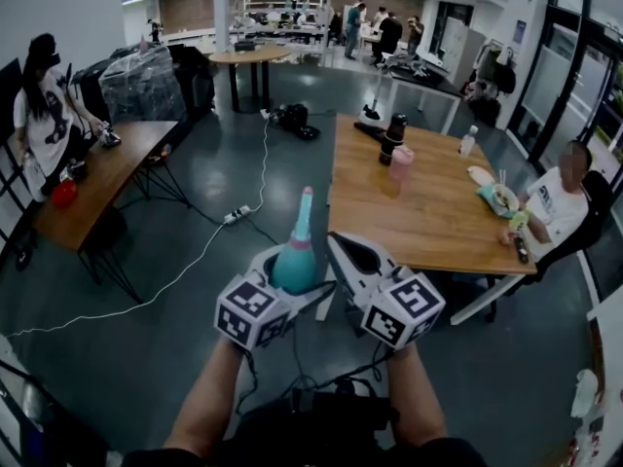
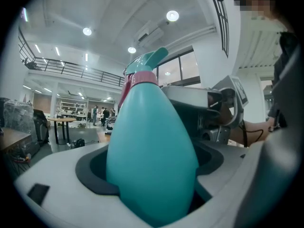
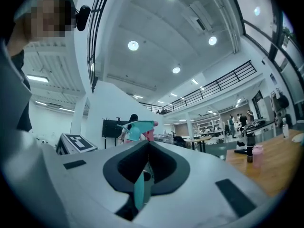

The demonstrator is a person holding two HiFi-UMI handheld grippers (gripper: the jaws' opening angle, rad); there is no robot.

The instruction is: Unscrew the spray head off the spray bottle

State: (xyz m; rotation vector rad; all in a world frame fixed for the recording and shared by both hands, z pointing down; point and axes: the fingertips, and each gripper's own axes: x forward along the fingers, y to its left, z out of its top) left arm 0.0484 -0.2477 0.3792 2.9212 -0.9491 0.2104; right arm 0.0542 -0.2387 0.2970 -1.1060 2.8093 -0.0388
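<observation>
With both my forearms reaching forward, my left gripper (image 1: 290, 278) clamps the upright teal spray bottle (image 2: 152, 160) by its body. My right gripper (image 1: 340, 245), jaws together, sits just right of the bottle. Spray head (image 2: 146, 61) attached above pink collar (image 2: 142, 78).

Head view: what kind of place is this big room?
Probably a shared workshop or lab: a wide hall with wooden tables, people gathered far back, and a power strip lying on the bare floor.

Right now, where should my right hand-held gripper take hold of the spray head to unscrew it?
Probably the pink collar under the spray head, from the right: it's round, and the left hand-held gripper clamps the bottle below.
</observation>
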